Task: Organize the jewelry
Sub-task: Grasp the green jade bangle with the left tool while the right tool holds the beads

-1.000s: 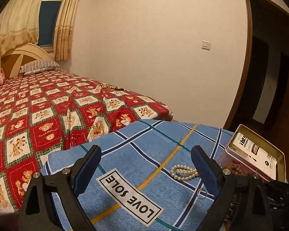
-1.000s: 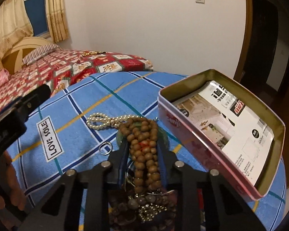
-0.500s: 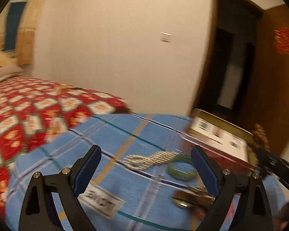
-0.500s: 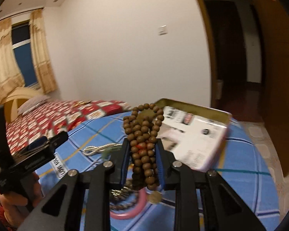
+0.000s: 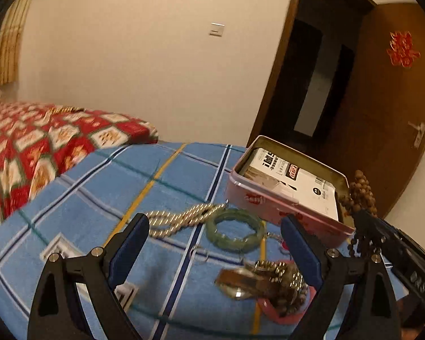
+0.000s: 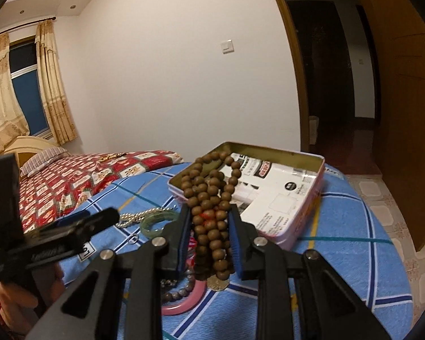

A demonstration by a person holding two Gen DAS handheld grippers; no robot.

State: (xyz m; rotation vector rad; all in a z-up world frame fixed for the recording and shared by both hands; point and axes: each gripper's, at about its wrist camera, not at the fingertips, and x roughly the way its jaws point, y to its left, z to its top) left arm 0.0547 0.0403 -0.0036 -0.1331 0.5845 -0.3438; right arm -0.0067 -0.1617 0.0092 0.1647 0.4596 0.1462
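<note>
Right claw (image 6: 209,243) pinches a bunch of brown wooden beads (image 6: 211,195) between its blue pads, the strands standing up above the fingers and dangling below them, clear of the cloth. Beyond the beads, toward 1 o'clock in the right wrist view, sits an open pink tin (image 6: 311,198) with a printed white card (image 6: 274,195) lying inside it. Under the claw, on the blue checked cloth (image 6: 354,255), lie a pink bangle (image 6: 184,303), a coin-like charm (image 6: 216,283) and a darker bead bracelet (image 6: 178,291).

From the left wrist view, the left claw (image 5: 215,246) is spread wide and holds nothing, hovering over the cloth. Between its fingers lie a green bangle (image 5: 235,233) and, touching it at 10 o'clock, a twisted pearl strand (image 5: 181,218). Nearer, at 5 o'clock, is a blurred heap of metal and beaded pieces (image 5: 266,280) on the pink bangle. A small ring (image 5: 198,255) lies just below the green bangle. The tin stands at 2 o'clock, with the held beads at its right end.

A bed with a red patterned quilt (image 5: 28,147) lies at 9 o'clock.
</note>
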